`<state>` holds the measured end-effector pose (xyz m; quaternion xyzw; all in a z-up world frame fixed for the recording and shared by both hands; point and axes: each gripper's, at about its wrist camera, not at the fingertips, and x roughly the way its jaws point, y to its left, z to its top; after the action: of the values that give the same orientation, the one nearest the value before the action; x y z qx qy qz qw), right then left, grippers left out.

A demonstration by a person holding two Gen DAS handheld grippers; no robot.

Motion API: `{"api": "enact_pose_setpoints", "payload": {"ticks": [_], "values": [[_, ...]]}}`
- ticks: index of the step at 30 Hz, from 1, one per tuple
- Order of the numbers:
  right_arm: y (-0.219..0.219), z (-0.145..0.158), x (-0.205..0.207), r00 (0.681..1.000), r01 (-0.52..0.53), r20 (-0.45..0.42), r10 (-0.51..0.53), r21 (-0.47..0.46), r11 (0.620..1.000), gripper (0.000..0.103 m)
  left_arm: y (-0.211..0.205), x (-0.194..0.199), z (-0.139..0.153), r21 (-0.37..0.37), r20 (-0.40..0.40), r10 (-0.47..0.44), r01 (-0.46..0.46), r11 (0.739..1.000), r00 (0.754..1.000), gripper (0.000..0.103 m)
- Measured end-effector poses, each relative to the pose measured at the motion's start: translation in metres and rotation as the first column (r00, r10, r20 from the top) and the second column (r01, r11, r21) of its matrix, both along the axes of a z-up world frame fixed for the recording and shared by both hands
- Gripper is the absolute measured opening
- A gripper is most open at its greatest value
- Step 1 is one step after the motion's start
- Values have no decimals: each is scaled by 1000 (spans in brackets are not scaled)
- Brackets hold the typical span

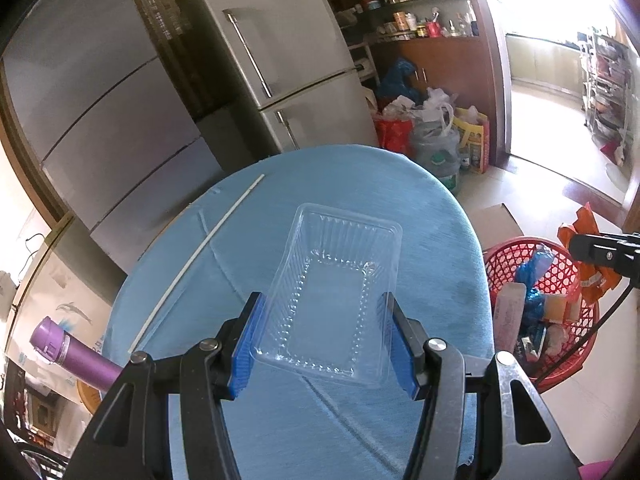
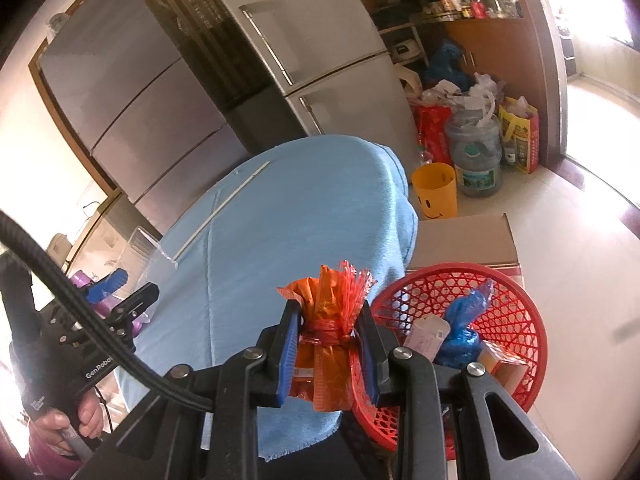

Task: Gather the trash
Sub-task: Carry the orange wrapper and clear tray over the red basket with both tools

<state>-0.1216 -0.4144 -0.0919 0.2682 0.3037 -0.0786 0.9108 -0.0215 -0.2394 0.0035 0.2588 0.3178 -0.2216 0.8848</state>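
Observation:
My left gripper (image 1: 325, 344) is shut on a clear plastic tray (image 1: 336, 292) and holds it above the blue-clothed round table (image 1: 360, 184). A thin white stick (image 1: 196, 256) lies on the table's left side. My right gripper (image 2: 330, 344) is shut on an orange wrapper bundled with red mesh (image 2: 330, 320), near the table's right edge, just left of the red trash basket (image 2: 516, 308). The basket holds a blue bag (image 2: 464, 320) and small boxes. The basket also shows in the left wrist view (image 1: 560, 264).
Two grey fridges (image 1: 280, 52) stand behind the table. Bags, a water jug (image 2: 478, 160) and a yellow smiley bin (image 2: 434, 190) sit on the floor. A cardboard box (image 2: 464, 240) lies behind the basket. A purple bottle (image 1: 68, 348) is at the left.

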Motion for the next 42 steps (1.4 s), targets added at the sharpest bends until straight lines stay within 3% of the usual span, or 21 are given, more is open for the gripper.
{"api": "enact_pose_setpoints", "payload": {"ticks": [42], "values": [[-16,-17,2,999,42,-28,-41,68,997,29,-31,4,-40,60,-112,-59,66,996,992,59]]}}
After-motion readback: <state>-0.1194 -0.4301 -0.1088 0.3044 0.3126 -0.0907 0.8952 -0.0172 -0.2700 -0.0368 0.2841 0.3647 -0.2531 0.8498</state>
